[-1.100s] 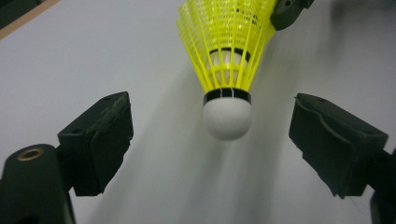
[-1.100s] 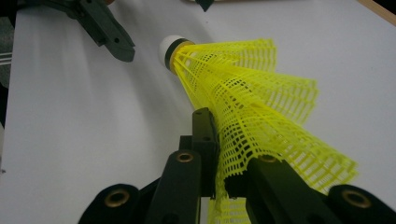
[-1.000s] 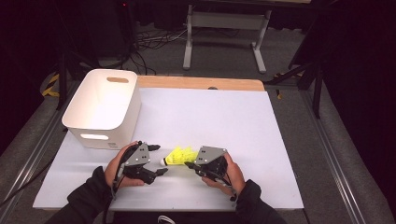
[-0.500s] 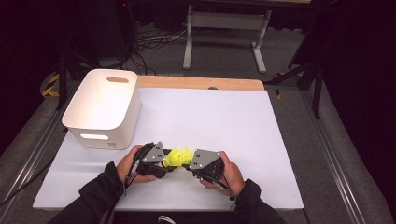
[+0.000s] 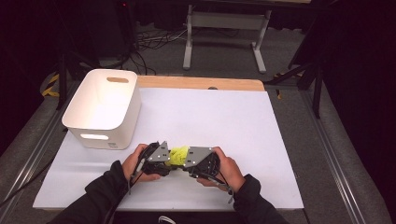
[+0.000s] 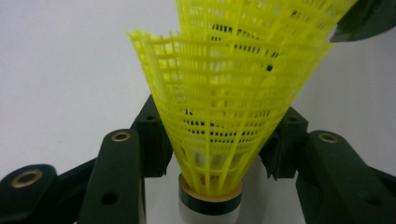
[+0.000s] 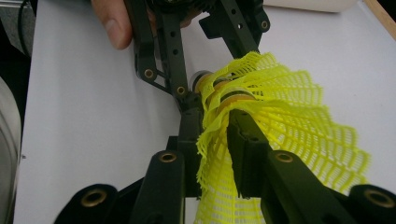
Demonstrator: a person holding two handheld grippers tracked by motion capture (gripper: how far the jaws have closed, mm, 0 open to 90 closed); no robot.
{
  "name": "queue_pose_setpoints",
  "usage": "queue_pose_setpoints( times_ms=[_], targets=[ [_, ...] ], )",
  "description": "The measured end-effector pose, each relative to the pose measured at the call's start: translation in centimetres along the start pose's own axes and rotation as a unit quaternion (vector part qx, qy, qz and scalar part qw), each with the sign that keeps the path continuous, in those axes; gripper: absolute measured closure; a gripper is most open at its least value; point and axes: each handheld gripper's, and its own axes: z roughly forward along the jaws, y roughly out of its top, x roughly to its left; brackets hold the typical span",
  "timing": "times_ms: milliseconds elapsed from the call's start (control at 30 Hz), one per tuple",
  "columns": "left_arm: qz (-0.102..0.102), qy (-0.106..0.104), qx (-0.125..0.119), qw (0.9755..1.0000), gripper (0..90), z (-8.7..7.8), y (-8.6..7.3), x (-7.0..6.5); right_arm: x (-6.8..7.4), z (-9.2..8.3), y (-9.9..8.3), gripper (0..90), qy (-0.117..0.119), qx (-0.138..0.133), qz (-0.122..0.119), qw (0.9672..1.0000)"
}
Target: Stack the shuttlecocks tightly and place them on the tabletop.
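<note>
- White table sheet (image 5: 233, 121) spans the work surface, with a bare wooden strip (image 5: 201, 83) along its 12 o'clock edge; dark floor with cables (image 5: 149, 44) and a grey stand (image 5: 224, 28) lie beyond.
- At 6 o'clock, two dark sleeves enter; each hand carries a black gripper, and the two meet nose to nose near the sheet's near edge.
- Left gripper (image 5: 161, 161): its jaws have just been closing, and its own view shows the pads pressed on either side of the lower skirt of a yellow shuttlecock (image 6: 224, 107), just above the cork base. Clenched on it.
- Right gripper (image 5: 194, 161): its jaws have just been opening. In the right gripper view, the yellow mesh runs between the two black jaws and is pinched there, still caught.
- Yellow shuttlecock sits between the two grippers, off the sheet, slightly toward 7 o'clock of the table's middle. The right gripper view shows more than one cork ring, so the piece looks like nested shuttlecocks; the count is unclear.
- White bin (image 5: 105, 109) stands at 10 o'clock, upright, open top, handle slot on the far wall, well apart from the hands.
</note>
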Motion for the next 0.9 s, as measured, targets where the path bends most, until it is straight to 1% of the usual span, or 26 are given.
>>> queue_pose_setpoints(
  times_ms=[33,67,100,167,200,233,267,300,333,367,400,433,500,533,567,600,633,667,700,767,800,833,900],
  targets=[
    [0.0,0.0,0.0,1.0,51.3,0.0,0.0,0.0,0.0,0.0,0.0,75.5,0.0,0.0,0.0,1.0],
    [-0.003,-0.003,-0.005,1.0,51.3,0.0,-0.1,0.1,-0.1,0.0,0.4,74.0,0.007,-0.003,0.003,1.0],
    [-0.006,0.003,-0.008,0.9999,51.5,-0.1,-0.1,0.2,-0.2,0.0,0.5,73.5,0.009,-0.002,0.001,1.0],
    [-0.004,0.005,-0.014,0.9999,52.1,-0.3,-0.2,0.3,-0.2,0.1,0.8,71.1,0.008,-0.003,0.0,1.0],
    [-0.003,0.004,-0.018,0.9998,52.2,-0.3,-0.2,0.3,-0.3,0.1,1.0,69.9,0.012,-0.005,0.002,0.9999],
    [0.0,0.01,-0.017,0.9998,52.5,-0.4,-0.1,0.2,-0.3,0.1,1.1,69.5,0.015,-0.008,0.003,0.9999],
    [0.0,0.012,-0.02,0.9997,52.8,-0.5,-0.2,0.2,-0.3,0.1,1.3,69.4,0.016,-0.007,0.002,0.9998],
    [-0.004,0.012,-0.025,0.9996,52.9,-0.5,-0.2,0.3,-0.3,0.1,1.5,69.3,0.013,-0.008,0.001,0.9999],
    [-0.003,0.012,-0.026,0.9996,53.1,-0.6,-0.2,0.3,-0.3,0.0,1.6,68.4,0.012,-0.01,0.002,0.9999],
    [-0.003,0.017,-0.03,0.9994,53.5,-0.7,-0.2,0.3,-0.4,0.0,1.7,67.2,0.013,-0.014,0.003,0.9998],
    [-0.003,0.017,-0.03,0.9994,53.7,-0.7,-0.2,0.3,-0.4,0.0,1.7,66.4,0.013,-0.017,0.008,0.9997],
    [-0.005,0.015,-0.034,0.9993,53.7,-0.7,-0.3,0.3,-0.4,0.0,1.7,66.4,0.013,-0.017,0.008,0.9997],
    [-0.003,0.017,-0.04,0.9991,54.1,-0.7,-0.3,0.2,-0.4,-0.2,1.6,63.2,0.017,-0.025,0.013,0.9995],
    [-0.003,0.017,-0.042,0.999,54.3,-0.7,-0.3,0.1,-0.4,-0.3,1.6,62.1,0.018,-0.029,0.02,0.9992],
    [-0.003,0.017,-0.042,0.999,54.5,-0.7,-0.3,0.1,-0.4,-0.3,1.6,62.1,0.018,-0.029,0.02,0.9992],
    [-0.004,0.016,-0.043,0.9989,54.5,-0.7,-0.3,0.0,-0.4,-0.3,1.6,61.4,0.017,-0.03,0.02,0.9992],
    [-0.001,0.024,-0.046,0.9987,54.7,-0.7,-0.3,-0.1,-0.4,-0.4,1.6,60.9,0.015,-0.032,0.021,0.9992],
    [-0.001,0.022,-0.046,0.9987,55.0,-0.7,-0.3,-0.1,-0.3,-0.4,1.6,59.0,0.013,-0.034,0.025,0.999],
    [-0.001,0.021,-0.048,0.9986,55.4,-0.7,-0.3,-0.1,-0.3,-0.4,1.6,57.1,0.012,-0.033,0.023,0.9991],
    [-0.002,0.022,-0.054,0.9983,55.4,-0.7,-0.4,-0.3,-0.2,-0.6,1.6,53.1,0.003,-0.028,0.017,0.9995],
    [-0.003,0.022,-0.055,0.9982,55.5,-0.7,-0.3,-0.3,-0.2,-0.6,1.6,52.5,-0.001,-0.028,0.02,0.9994],
    [-0.001,0.024,-0.057,0.9981,55.5,-0.7,-0.3,-0.4,-0.2,-0.8,1.6,51.4,-0.002,-0.032,0.023,0.9992],
    [-0.002,0.025,-0.062,0.9978,55.7,-0.7,-0.3,-0.4,-0.1,-0.9,1.6,49.1,0.0,-0.032,0.023,0.9992]
  ],
)
